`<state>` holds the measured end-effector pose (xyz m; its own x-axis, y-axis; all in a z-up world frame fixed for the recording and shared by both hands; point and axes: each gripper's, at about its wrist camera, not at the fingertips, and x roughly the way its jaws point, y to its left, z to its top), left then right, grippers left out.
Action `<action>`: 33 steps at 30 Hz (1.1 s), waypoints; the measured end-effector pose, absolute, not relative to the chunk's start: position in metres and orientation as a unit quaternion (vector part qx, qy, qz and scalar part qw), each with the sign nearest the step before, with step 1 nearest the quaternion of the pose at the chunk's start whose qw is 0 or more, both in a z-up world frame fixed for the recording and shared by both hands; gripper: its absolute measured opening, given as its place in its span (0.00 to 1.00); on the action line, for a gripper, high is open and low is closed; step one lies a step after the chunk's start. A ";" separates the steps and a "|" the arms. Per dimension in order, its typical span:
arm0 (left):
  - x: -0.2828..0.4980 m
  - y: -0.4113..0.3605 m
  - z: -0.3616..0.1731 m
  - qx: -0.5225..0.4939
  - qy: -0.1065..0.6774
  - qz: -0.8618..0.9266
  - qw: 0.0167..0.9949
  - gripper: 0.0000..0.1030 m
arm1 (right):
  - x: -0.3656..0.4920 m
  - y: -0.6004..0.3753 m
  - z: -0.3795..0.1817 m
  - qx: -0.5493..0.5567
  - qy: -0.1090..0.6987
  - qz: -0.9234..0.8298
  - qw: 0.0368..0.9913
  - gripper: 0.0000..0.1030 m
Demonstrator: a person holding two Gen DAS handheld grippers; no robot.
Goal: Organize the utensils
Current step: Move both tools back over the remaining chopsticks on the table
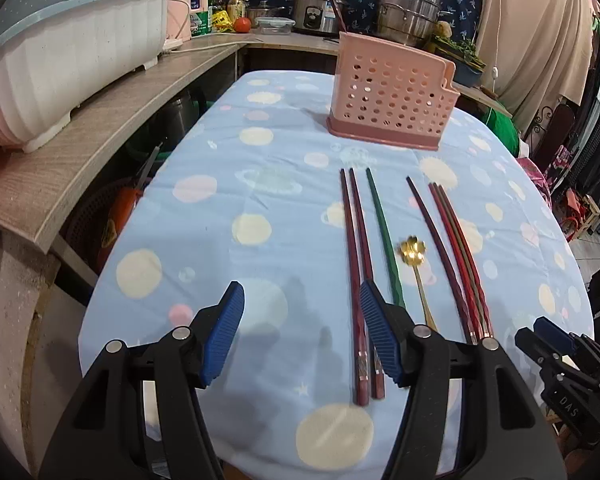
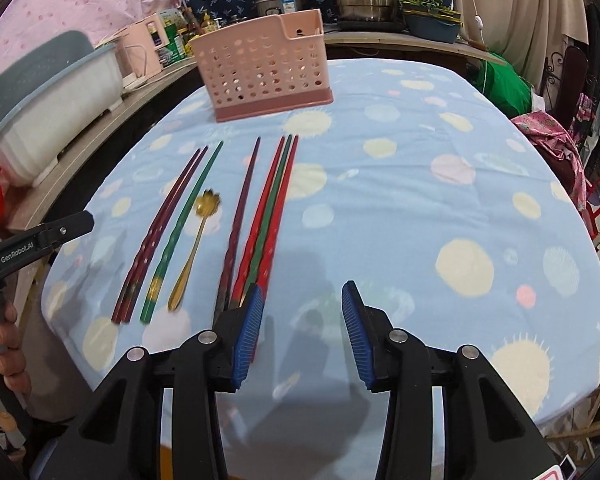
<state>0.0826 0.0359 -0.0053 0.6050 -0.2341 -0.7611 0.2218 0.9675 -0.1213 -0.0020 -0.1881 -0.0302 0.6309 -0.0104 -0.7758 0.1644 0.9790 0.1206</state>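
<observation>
A pink perforated utensil holder (image 1: 392, 96) (image 2: 260, 68) stands at the far side of the table. In front of it several chopsticks lie lengthwise: a dark red pair (image 1: 358, 272) (image 2: 160, 232), a green one (image 1: 384, 236) (image 2: 184, 224), a dark purple one (image 1: 436, 240) (image 2: 240, 216) and a red-green-red bundle (image 1: 460, 256) (image 2: 268, 216). A gold flower spoon (image 1: 414, 264) (image 2: 196, 236) lies between the green and purple sticks. My left gripper (image 1: 301, 286) hovers open and empty, just left of the dark red pair. My right gripper (image 2: 303, 286) is open and empty, right of the bundle's near ends.
The table wears a blue cloth with pale dots (image 1: 260, 200) (image 2: 380, 220). A white dish tub with a grey-blue lid (image 1: 72, 64) sits on a wooden counter (image 1: 100, 136) to the left. Pots and a rice cooker (image 1: 320, 8) line the back. Clothes hang at the right.
</observation>
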 end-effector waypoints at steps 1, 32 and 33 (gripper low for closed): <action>0.080 0.035 -0.007 -0.008 0.428 -0.130 0.895 0.56 | -0.005 -0.185 -0.032 0.089 0.428 -0.047 0.898 0.40; 0.051 0.017 -0.044 0.025 0.463 -0.135 0.875 0.59 | -0.006 -0.178 -0.048 0.074 0.434 -0.052 0.896 0.40; 0.052 0.017 -0.045 0.025 0.465 -0.134 0.875 0.59 | -0.004 -0.178 -0.048 0.073 0.434 -0.052 0.896 0.40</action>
